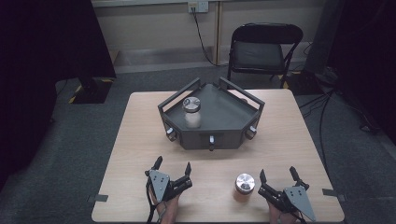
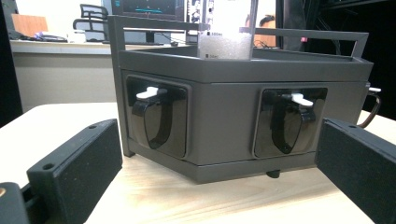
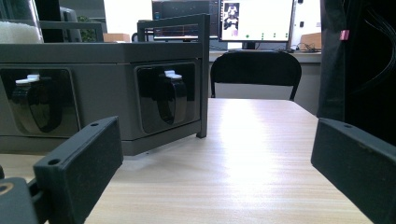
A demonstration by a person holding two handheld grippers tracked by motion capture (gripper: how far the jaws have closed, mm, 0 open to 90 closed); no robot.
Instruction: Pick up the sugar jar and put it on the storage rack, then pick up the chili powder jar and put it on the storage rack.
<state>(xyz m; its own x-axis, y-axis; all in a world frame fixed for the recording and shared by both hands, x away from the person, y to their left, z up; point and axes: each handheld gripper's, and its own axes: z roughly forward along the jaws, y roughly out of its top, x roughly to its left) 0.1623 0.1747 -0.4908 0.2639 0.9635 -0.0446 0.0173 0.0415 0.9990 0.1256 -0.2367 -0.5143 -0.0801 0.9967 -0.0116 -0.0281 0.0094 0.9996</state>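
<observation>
We look down on a light wooden table [image 1: 140,140] standing on grey carpet, with a black folding chair [image 1: 261,51] beyond its far edge. From the high view, a dark angular tray [image 1: 224,126] sits at the table's middle, and a lidded jar [image 1: 192,112] stands upright in its left part, lid facing up. A second jar [image 1: 244,186] with a metal lid stands upright on the table near the front edge, just left of the right gripper [image 1: 278,175] and apart from it. The left gripper [image 1: 173,165] rests near the front edge too, well left of that jar; both sets of jaws are spread wide and hold nothing. In the left gripper view, our left gripper [image 2: 219,154] faces the tray's front wall, where the jar above shows printed volume marks too small for us to read. In the right gripper view, the right gripper [image 3: 215,154] gapes over bare tabletop beside the tray's corner, with lit monitors [image 3: 254,21] behind.
</observation>
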